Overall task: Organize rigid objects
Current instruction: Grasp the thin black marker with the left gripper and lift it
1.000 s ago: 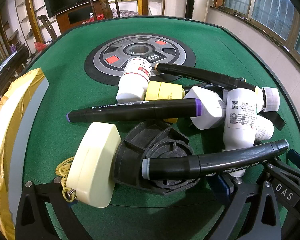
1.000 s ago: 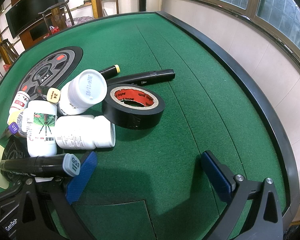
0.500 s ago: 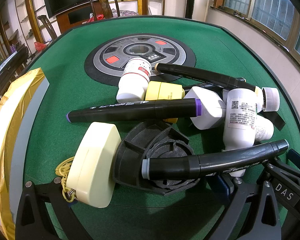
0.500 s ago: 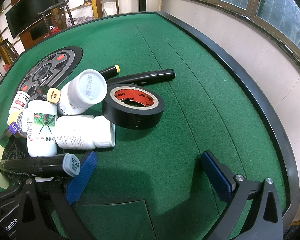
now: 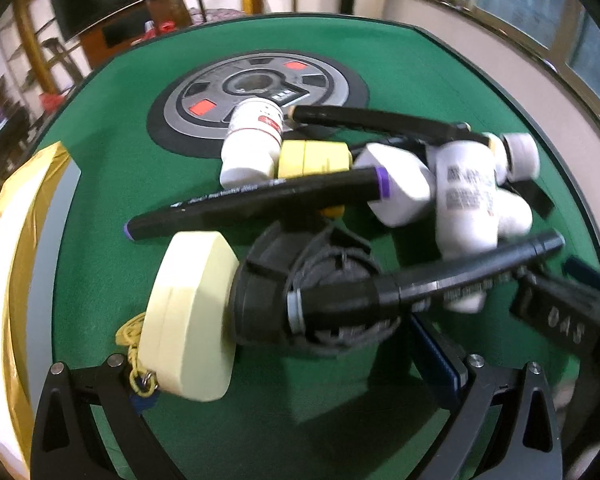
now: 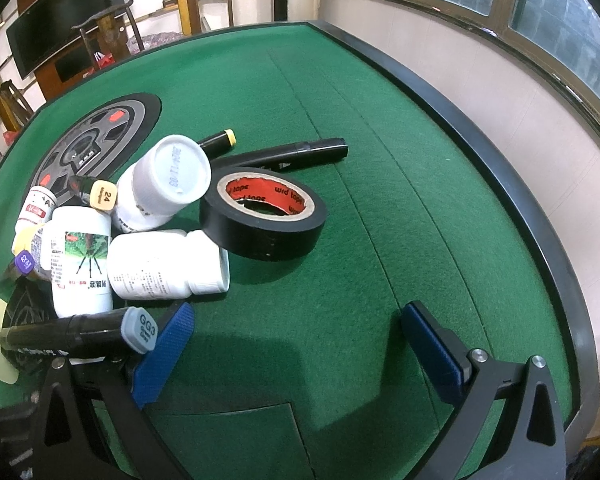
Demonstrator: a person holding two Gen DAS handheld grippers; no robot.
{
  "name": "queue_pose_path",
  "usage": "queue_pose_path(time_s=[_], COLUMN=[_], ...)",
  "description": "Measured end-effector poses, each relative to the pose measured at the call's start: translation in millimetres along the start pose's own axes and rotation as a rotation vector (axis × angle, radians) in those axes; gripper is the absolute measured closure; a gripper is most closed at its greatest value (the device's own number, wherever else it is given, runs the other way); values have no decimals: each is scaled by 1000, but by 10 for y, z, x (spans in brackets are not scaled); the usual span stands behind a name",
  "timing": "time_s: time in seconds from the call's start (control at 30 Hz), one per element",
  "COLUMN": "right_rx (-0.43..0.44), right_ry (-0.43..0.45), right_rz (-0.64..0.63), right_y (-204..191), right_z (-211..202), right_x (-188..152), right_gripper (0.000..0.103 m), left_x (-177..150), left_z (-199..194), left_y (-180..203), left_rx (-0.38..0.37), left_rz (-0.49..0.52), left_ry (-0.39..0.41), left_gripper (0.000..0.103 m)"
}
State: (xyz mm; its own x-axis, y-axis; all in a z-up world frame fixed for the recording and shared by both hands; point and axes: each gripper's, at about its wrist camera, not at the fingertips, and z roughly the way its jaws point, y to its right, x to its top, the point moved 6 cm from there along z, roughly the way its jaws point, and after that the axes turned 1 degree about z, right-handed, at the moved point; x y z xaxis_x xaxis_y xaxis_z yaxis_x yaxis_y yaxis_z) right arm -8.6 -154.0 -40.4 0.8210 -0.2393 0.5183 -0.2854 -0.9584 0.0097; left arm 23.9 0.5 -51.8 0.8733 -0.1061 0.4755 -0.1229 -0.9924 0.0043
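1. The left claw [image 5: 296, 376] stood spread and released low over the green tabletop [image 5: 100, 240], with a cream tape-measure case [image 5: 188, 316] just ahead of its left finger.
2. The right claw [image 6: 296, 344] also stood spread and gripped nothing; its left pad [image 6: 164, 352] sat just beside the grey "GG3" cap of a black marker [image 6: 76, 332].
3. That marker lay across a black round holder [image 5: 300, 280], which touched the cream case.
4. Beyond it, white pill bottles [image 6: 156, 264] lay heaped together, one with a green-picture label [image 6: 82, 260] and one tipped with its date-stamped base [image 6: 168, 184] toward the right camera.
5. A roll of black tape [image 6: 264, 220] lay flat just right of the bottles.
6. A purple-capped marker [image 5: 256, 200] crossed the heap near a yellow cylinder [image 5: 312, 156].
7. Farther off, another black marker [image 6: 292, 156] lay behind the tape, and a grey-and-black round panel [image 5: 260, 96] filled the tabletop's middle.
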Motion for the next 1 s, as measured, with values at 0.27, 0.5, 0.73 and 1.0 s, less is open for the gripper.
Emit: queue_pose_path(time_s=[0.27,0.5,0.73,1.0], right_rx=[22,73,183,255], right_ry=[-133,-2,111,155], right_rz=[-55,-6,82,92], right_y=[16,272,369,385], right_z=[-97,-625,-854,-956], right_x=[-160,-276,-310,-335], right_gripper=[0,0,0,0], left_x=[-186,-446,-418,-224], left_z=[-157,-602,-922,-778], left_y=[-80,-374,-111,681], left_rx=[-113,-222,-258,-383], left_rz=[32,19,213,450], left_ry=[-4,129,246,166], left_gripper=[1,1,1,8])
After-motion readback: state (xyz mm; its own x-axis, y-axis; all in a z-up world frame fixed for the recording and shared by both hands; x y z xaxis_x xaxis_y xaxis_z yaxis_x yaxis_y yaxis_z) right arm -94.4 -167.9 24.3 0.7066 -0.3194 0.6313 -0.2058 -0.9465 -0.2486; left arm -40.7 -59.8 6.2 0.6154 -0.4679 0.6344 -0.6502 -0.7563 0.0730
